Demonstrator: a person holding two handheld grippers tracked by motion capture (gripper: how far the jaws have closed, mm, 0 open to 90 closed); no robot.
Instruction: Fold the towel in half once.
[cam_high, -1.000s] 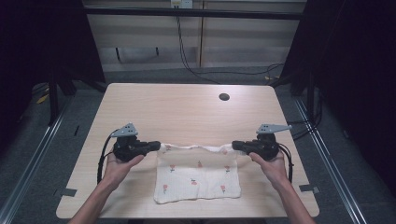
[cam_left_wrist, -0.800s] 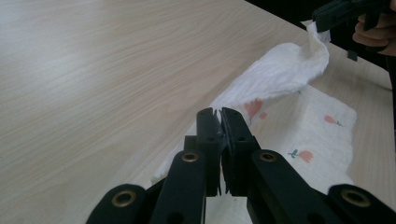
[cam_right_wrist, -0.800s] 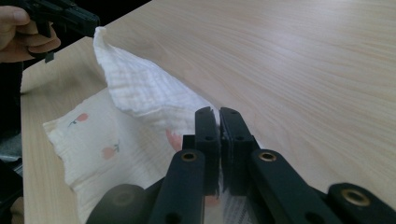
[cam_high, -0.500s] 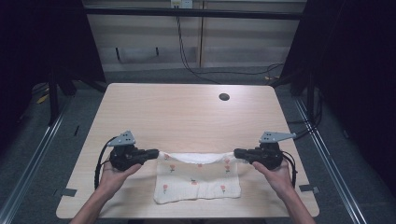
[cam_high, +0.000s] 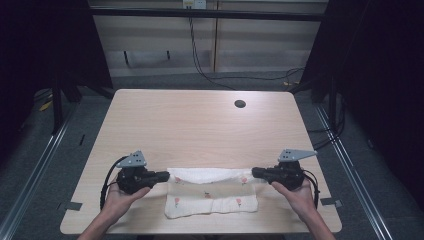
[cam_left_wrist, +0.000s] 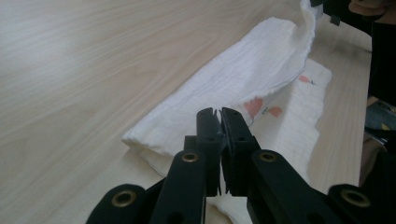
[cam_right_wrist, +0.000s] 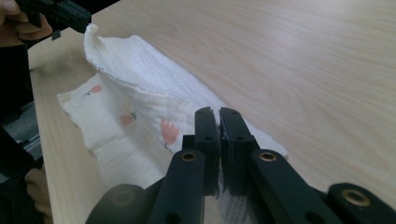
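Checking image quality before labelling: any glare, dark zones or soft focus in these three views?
High view: table evenly lit, surroundings nearly black, cloth sharp. Left gripper view: pale glare on the wood at upper left, jaw bases soft. Right gripper view: faint sheen at upper right, left gripper in the far corner blurred.

White cloth (cam_high: 212, 192) with small pink-orange flower prints, soft and crinkled. Lies in the lower middle of the high view, on the near part of the table (cam_high: 200, 125). Far edge folded over toward the near side, showing the plain white back as a long band. Both upper corners lifted a little; lower part flat.
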